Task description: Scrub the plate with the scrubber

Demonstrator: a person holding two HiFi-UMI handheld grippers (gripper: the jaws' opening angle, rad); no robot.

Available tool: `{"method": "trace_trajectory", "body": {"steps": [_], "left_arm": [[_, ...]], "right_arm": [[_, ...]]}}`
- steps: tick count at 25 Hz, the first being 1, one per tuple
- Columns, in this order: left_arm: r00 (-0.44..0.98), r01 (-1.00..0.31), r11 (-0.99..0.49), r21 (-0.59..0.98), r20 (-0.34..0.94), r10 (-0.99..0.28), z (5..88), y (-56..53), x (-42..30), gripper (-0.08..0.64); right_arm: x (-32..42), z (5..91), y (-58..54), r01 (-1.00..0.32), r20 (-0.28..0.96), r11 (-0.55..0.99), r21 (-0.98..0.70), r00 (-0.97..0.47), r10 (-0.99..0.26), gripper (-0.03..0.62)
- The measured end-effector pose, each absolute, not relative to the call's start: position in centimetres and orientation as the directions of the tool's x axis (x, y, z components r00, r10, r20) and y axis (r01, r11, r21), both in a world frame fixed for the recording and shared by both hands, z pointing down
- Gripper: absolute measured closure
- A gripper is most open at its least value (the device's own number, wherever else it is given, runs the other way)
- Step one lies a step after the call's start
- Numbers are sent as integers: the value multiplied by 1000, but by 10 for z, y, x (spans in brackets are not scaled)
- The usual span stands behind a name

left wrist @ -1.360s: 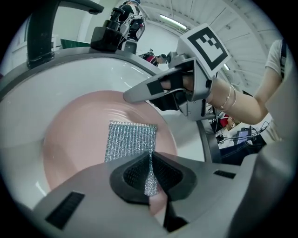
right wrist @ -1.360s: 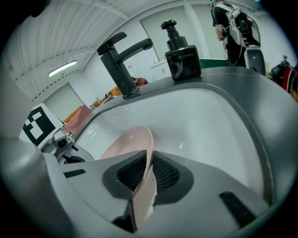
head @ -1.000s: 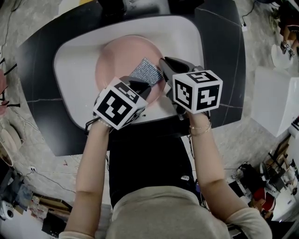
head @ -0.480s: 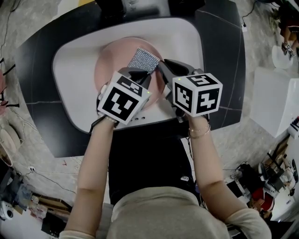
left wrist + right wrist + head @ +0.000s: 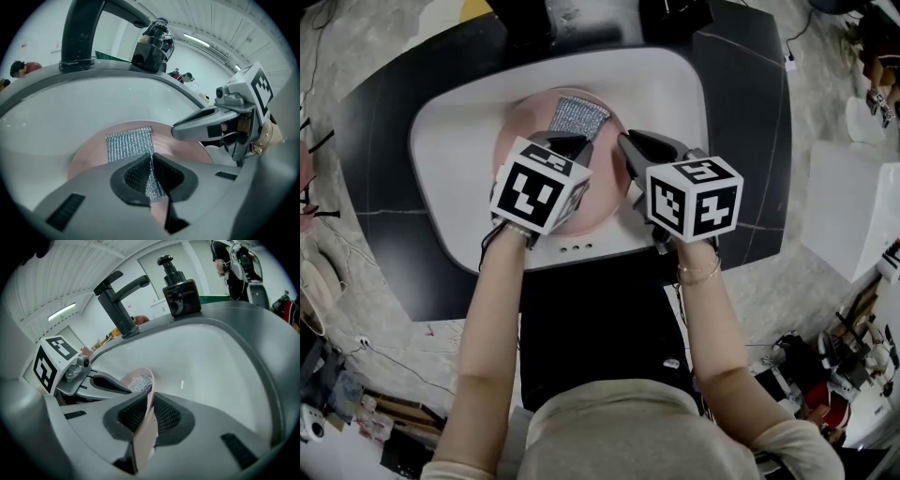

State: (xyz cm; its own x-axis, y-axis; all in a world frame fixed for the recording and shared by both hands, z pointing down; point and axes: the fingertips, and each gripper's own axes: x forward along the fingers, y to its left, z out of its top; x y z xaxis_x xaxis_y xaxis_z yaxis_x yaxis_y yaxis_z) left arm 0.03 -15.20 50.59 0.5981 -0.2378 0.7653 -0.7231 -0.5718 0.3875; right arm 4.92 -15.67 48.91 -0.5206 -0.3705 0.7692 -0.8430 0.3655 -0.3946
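The pink plate point(image 5: 517, 141) sits in the white sink basin point(image 5: 666, 94), left of centre. The silver scrubber point(image 5: 577, 116) lies flat on the plate toward its 12 o'clock edge. The left gripper point(image 5: 567, 142) is clenched on the scrubber's near end. The right gripper point(image 5: 630, 150) is clamped on the plate's rim at about 3 o'clock. Bare basin floor shows at the plate's 9 o'clock and more widely from 1 to 3 o'clock. The faucet point(image 5: 119, 301) and soap dispenser point(image 5: 180, 294) stand beyond the basin's far rim at 12 o'clock.

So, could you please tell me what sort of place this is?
Probably a sink station, perhaps in a lab: a white oval basin in a dark counter, a black curved tap, a black soap pump bottle.
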Motion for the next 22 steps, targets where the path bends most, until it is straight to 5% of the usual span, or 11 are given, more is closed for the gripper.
{"method": "trace_trajectory", "body": {"steps": [22], "left_arm": [[524,-780,-509,364,825,-213,525,-145,-52,523]], "right_arm": [[48,491,-156,-837,769,380,-393,-526,-364,537]]}}
